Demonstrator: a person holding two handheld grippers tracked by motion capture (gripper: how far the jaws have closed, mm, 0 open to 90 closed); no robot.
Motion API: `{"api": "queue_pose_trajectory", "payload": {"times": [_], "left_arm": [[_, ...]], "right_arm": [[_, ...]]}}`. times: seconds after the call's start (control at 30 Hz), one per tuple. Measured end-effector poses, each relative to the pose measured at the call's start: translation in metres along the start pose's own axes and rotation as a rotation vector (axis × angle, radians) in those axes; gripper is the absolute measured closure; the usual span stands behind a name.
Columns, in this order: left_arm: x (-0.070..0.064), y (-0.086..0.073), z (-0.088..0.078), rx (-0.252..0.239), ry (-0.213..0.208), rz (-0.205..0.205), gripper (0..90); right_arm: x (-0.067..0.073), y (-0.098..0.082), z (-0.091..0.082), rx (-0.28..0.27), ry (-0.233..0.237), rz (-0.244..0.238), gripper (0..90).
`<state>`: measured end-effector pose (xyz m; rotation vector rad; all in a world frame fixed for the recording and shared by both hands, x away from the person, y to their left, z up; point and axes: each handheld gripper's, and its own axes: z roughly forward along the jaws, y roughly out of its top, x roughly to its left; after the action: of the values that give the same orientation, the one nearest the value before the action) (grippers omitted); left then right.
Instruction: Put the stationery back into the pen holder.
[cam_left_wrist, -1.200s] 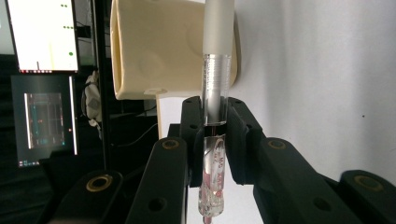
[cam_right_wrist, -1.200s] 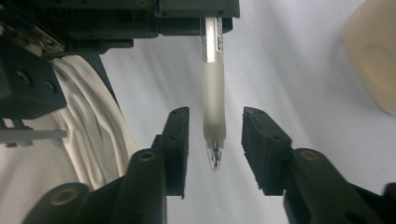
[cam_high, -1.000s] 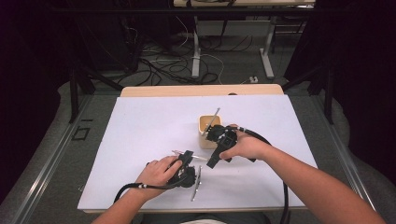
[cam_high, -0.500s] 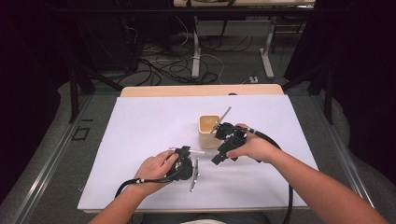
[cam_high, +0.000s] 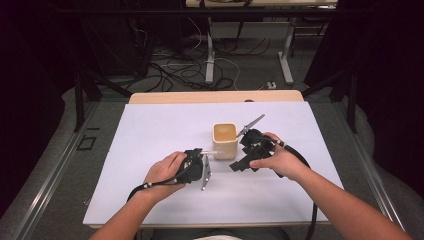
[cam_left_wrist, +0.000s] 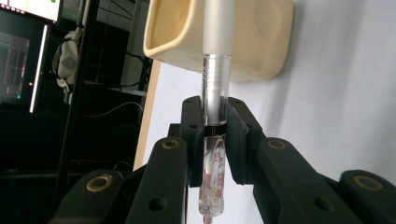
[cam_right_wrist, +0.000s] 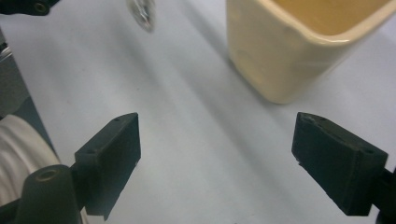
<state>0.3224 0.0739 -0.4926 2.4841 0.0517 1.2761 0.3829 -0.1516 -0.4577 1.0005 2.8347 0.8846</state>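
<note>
While L tongs (cam_left_wrist: 215, 135) clamp pen (cam_left_wrist: 215, 79), R tongs (cam_right_wrist: 217, 154) spread

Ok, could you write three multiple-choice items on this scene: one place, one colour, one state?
1. Where does the cup stand?
A. at the left edge
B. between both grippers
C. on the floor
2. What colour is the cup?
A. red
B. cream
C. blue
3. What is the left gripper doing?
A. open, empty
B. shut on the cup
C. shut on a pen
Answers: 1 B, in the high view the left gripper and right gripper flank it; the right one's jaws have just been opening, nothing between them. 2 B, its walls are cream. 3 C, its jaws clamp the pen's barrel.
</note>
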Motion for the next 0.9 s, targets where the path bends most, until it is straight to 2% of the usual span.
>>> {"api": "queue_pose_trajectory", "payload": {"times": [0.1, 0.13, 0.17, 0.23, 0.27, 0.3, 0.37, 0.4, 0.47, 0.5, 0.57, 0.6, 0.63, 0.67, 0.7, 0.73, 0.77, 0.8, 0.9], "left_arm": [[0.006, 0.001, 0.0, -0.015, -0.008, -0.042, 79.2], [0.006, 0.001, 0.0, -0.015, -0.008, -0.042, 79.3], [0.011, 0.002, 0.0, -0.021, -0.015, -0.066, 79.2], [0.014, 0.002, 0.0, -0.025, -0.018, -0.077, 79.2], [0.016, 0.002, 0.0, -0.031, -0.026, -0.1, 79.2], [0.018, 0.002, 0.001, -0.054, -0.03, -0.14, 79.2], [0.024, 0.003, 0.001, -0.061, -0.04, -0.176, 79.3], [0.027, 0.003, 0.0, -0.069, -0.05, -0.203, 79.3], [0.036, 0.004, -0.001, -0.102, -0.073, -0.274, 79.3], [0.039, 0.005, -0.001, -0.115, -0.074, -0.29, 79.3], [0.044, 0.006, -0.001, -0.128, -0.087, -0.33, 79.3], [0.047, 0.006, -0.001, -0.135, -0.089, -0.344, 79.3], [0.047, 0.006, -0.001, -0.135, -0.089, -0.344, 79.3], [0.051, 0.008, -0.001, -0.147, -0.093, -0.366, 79.3], [0.053, 0.009, -0.001, -0.156, -0.096, -0.384, 79.3], [0.053, 0.009, -0.001, -0.156, -0.096, -0.384, 79.3], [0.057, 0.01, 0.0, -0.17, -0.111, -0.409, 79.3], [0.059, 0.011, 0.0, -0.181, -0.116, -0.427, 79.3], [0.065, 0.014, 0.002, -0.204, -0.141, -0.475, 79.3]], "right_arm": [[-0.003, -0.003, -0.002, -0.032, -0.01, 0.024, 15.0], [-0.004, -0.005, -0.002, -0.04, -0.022, 0.03, 14.8], [-0.004, -0.006, -0.002, -0.05, -0.028, 0.027, 14.6], [-0.005, -0.009, -0.001, -0.07, -0.05, 0.027, 14.5], [-0.005, -0.009, -0.001, -0.07, -0.05, 0.027, 14.5], [-0.005, -0.01, -0.001, -0.077, -0.061, 0.038, 14.5], [-0.006, -0.013, -0.002, -0.124, -0.087, 0.056, 14.4], [-0.006, -0.014, -0.002, -0.15, -0.091, 0.064, 14.4], [-0.007, -0.017, -0.005, -0.168, -0.089, 0.067, 14.2], [-0.007, -0.018, -0.005, -0.194, -0.102, 0.07, 14.0], [-0.007, -0.02, -0.006, -0.21, -0.109, 0.068, 13.6], [-0.007, -0.021, -0.006, -0.228, -0.119, 0.08, 13.6], [-0.007, -0.022, -0.007, -0.228, -0.119, 0.073, 13.6], [-0.007, -0.023, -0.006, -0.242, -0.128, 0.073, 13.5], [-0.008, -0.024, -0.007, -0.239, -0.137, 0.07, 13.2], [-0.007, -0.025, -0.006, -0.248, -0.14, 0.081, 12.6], [-0.008, -0.026, -0.005, -0.259, -0.151, 0.068, 11.6], [-0.007, -0.027, -0.005, -0.251, -0.155, 0.09, 10.9], [-0.007, -0.029, -0.001, -0.255, -0.172, 0.081, 9.5]]}}
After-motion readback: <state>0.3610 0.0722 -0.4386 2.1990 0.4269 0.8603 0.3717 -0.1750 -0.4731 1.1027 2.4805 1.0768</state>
